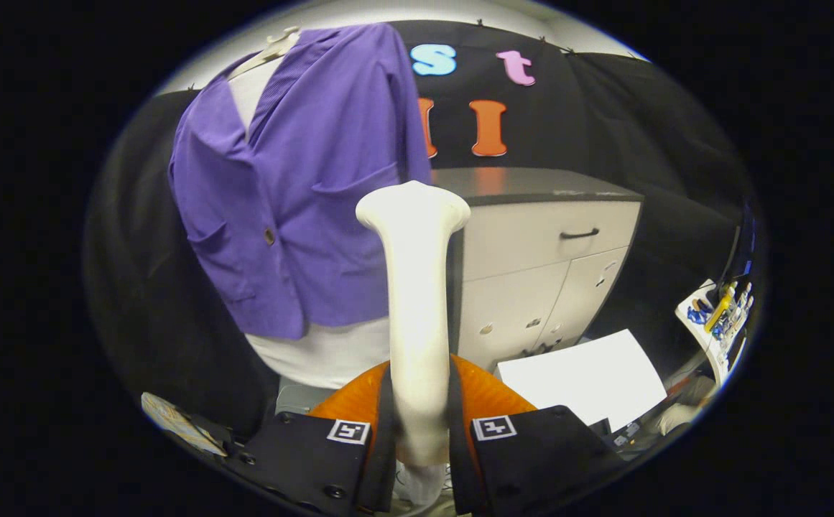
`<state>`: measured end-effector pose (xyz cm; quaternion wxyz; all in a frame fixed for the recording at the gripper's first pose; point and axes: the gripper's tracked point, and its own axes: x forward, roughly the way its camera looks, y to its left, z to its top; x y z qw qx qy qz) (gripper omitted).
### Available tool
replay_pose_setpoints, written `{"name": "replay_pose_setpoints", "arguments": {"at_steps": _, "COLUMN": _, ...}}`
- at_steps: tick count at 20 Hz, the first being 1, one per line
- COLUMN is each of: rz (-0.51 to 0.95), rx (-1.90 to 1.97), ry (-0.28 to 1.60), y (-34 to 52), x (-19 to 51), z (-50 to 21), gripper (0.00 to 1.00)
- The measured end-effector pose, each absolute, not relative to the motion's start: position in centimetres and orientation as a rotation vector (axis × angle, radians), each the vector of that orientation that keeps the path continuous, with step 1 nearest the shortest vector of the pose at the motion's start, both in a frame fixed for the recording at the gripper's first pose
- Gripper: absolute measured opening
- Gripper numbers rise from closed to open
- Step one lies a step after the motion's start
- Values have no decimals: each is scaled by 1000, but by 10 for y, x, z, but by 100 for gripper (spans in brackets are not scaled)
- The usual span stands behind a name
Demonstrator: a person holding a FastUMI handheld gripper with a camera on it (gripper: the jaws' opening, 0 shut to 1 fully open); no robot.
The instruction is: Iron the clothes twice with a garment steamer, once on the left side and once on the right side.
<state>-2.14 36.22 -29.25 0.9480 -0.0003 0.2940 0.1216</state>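
Note:
A purple jacket (294,194) hangs on a white dress form (327,352), beyond the fingers and a little to their left. My gripper (420,431) is shut on the handle of a white garment steamer (417,287), both fingers pressing its sides. The steamer stands upright between the fingers. Its flared head (413,207) lies over the jacket's right-hand edge at about pocket height. Whether the head touches the cloth I cannot tell.
A white cabinet (539,273) with a dark top and a drawer handle (579,234) stands right of the jacket. A white sheet (582,377) lies low on the right, with a rack of small bottles (722,312) beyond it. Black cloth hangs behind everything.

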Motion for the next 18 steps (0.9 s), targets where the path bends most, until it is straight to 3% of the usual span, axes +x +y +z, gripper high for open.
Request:
{"name": "replay_pose_setpoints", "arguments": {"at_steps": 8, "rz": 201, "rx": 40, "ry": 374, "y": 258, "x": 39, "z": -160, "gripper": 38}}
{"name": "replay_pose_setpoints", "arguments": {"at_steps": 18, "rz": 240, "rx": 110, "ry": 163, "y": 202, "x": 48, "z": -31, "gripper": 38}}
